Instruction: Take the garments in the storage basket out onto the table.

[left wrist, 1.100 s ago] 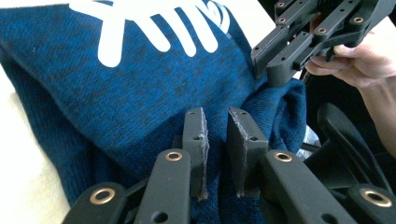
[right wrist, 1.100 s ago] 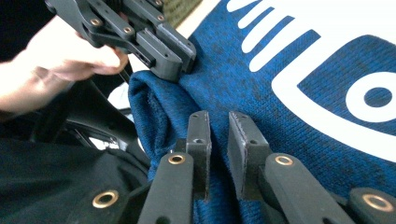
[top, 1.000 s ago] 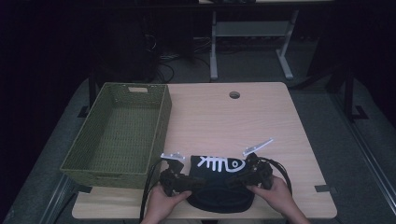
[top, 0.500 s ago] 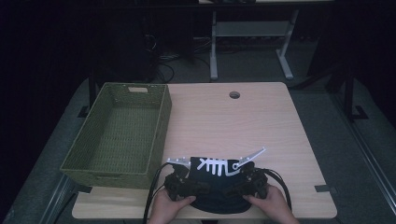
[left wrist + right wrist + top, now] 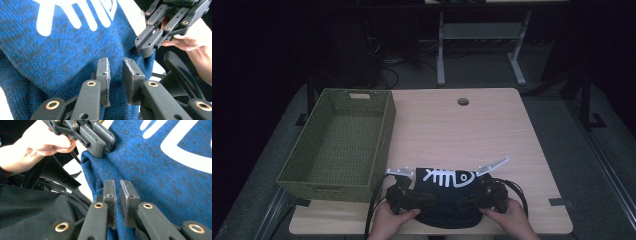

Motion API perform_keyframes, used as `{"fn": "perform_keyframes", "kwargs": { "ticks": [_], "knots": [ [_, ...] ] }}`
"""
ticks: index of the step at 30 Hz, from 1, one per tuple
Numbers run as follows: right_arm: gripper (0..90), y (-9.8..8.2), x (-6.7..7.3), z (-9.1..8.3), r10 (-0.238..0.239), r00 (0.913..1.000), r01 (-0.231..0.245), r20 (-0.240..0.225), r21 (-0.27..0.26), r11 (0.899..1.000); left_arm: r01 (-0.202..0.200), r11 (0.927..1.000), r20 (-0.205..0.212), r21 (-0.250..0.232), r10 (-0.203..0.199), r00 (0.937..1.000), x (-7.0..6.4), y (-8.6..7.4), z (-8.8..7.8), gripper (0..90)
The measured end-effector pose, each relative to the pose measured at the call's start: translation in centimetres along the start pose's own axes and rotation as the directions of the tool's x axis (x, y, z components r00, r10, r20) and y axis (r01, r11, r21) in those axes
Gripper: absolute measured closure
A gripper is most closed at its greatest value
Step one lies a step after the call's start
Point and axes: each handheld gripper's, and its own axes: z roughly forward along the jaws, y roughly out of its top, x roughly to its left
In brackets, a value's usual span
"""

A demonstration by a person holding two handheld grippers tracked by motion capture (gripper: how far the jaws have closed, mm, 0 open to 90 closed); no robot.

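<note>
We have a folded blue knit sweater [image 5: 447, 200] with a white fishbone print, lying at the near edge of the table [image 5: 492, 130], right of the green basket [image 5: 337, 145] and not in it. The left gripper [image 5: 404, 197] sits at its left side, the right gripper [image 5: 484, 197] at its right.

In the left gripper view the jaws stand a narrow gap apart, with knit [image 5: 62, 57] bunched up between them; we can't tell whether the pads actually bite. In the right gripper view the jaws are almost pressed together, pinching a fold of the fabric [image 5: 150, 170] near its edge.

We judge it light, soft and floppy, not slippery or fragile. It will sag and unfold if lifted from one point, so we would grip both side edges through all layers.
</note>
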Motion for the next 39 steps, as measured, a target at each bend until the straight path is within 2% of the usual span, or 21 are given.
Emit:
{"fn": "perform_keyframes", "kwargs": {
  "ticks": [3,5,7,8,12,17,22,25,26,27,28,30,31,32,33,35,36,39],
  "knots": [
    [82.8,-0.7,0.0,-1.0,0.007,0.9999,-0.007,0.013,-0.011,1.0,-0.013,0.9999,0.009,-0.01,0.014,0.9999,-0.4,0.2,-0.2,75.7],
    [82.8,-1.3,-0.2,-1.3,0.02,0.9996,-0.02,0.019,-0.007,1.0,-0.018,0.9998,0.008,0.0,0.018,0.9998,-0.6,0.1,0.0,75.7],
    [82.8,-1.6,-0.3,-1.2,0.027,0.9994,-0.027,0.024,-0.001,1.0,-0.016,0.9999,0.01,0.007,0.016,0.9998,-0.6,0.0,0.1,75.8],
    [82.8,-2.4,-0.6,-1.1,0.049,0.9986,-0.049,0.019,0.004,0.999,-0.019,0.9995,0.004,0.027,0.019,0.9998,-0.6,-0.3,0.5,75.8],
    [83.4,-3.1,-1.0,-0.7,0.059,0.9982,-0.059,0.012,-0.004,0.998,-0.015,0.9983,-0.017,0.056,0.016,0.9997,-0.2,-1.0,1.3,75.8],
    [85.1,-3.6,-1.4,-0.1,0.06,0.9977,-0.06,0.031,0.003,0.998,-0.012,0.9983,-0.02,0.057,0.013,0.9997,0.3,-1.5,1.4,77.4],
    [83.8,-3.4,-1.4,-0.1,0.067,0.9973,-0.067,0.028,0.005,0.998,-0.014,0.9989,-0.012,0.045,0.015,0.9998,0.1,-1.2,1.2,75.9],
    [79.6,-2.2,-0.6,-0.8,0.043,0.9984,-0.042,0.037,-0.017,0.999,-0.031,0.9993,-0.011,0.018,0.032,0.9994,-0.4,-0.4,0.7,75.1],
    [78.4,-1.5,-0.4,-1.0,0.034,0.9981,-0.032,0.051,-0.033,0.999,-0.036,0.9993,-0.013,-0.001,0.036,0.9993,-0.6,0.3,0.6,75.0],
    [78.4,-1.5,-0.4,-1.0,0.034,0.9981,-0.032,0.051,-0.033,0.999,-0.036,0.9993,-0.013,-0.001,0.036,0.9993,-0.6,0.3,0.6,75.1],
    [76.4,-0.5,-0.3,-1.3,0.023,0.998,-0.02,0.059,-0.053,0.998,-0.041,0.9988,-0.018,-0.027,0.04,0.999,-0.6,1.3,0.5,74.9],
    [76.3,0.8,-0.3,-1.4,0.017,0.9972,-0.012,0.073,-0.072,0.997,-0.031,0.998,-0.03,-0.055,0.03,0.9991,-0.5,2.2,0.6,74.9],
    [76.3,1.5,-0.3,-1.4,0.012,0.9969,-0.006,0.078,-0.077,0.997,-0.031,0.998,-0.03,-0.055,0.03,0.9991,-0.5,2.2,0.6,74.9],
    [76.2,2.1,-0.4,-1.3,0.014,0.9965,-0.007,0.082,-0.087,0.996,-0.034,0.9963,-0.053,-0.079,0.03,0.9981,-0.3,3.2,0.9,74.8],
    [76.3,2.7,-0.5,-1.2,0.011,0.9962,-0.003,0.086,-0.096,0.995,-0.023,0.9956,-0.058,-0.091,0.018,0.9982,-0.1,3.6,1.1,74.9],
    [76.3,3.8,-0.9,-0.9,0.02,0.9956,-0.009,0.092,-0.115,0.993,-0.032,0.9952,-0.091,-0.092,0.023,0.9956,0.2,4.2,1.6,74.9],
    [76.3,3.8,-0.9,-0.9,0.02,0.9956,-0.009,0.092,-0.115,0.993,-0.032,0.9952,-0.091,-0.092,0.023,0.9956,0.2,4.2,1.6,74.9],
    [77.0,4.9,-1.9,0.5,0.042,0.992,-0.03,0.119,-0.103,0.994,0.002,0.9981,-0.126,-0.061,-0.01,0.9919,1.4,4.5,2.7,74.9]
  ]
}}
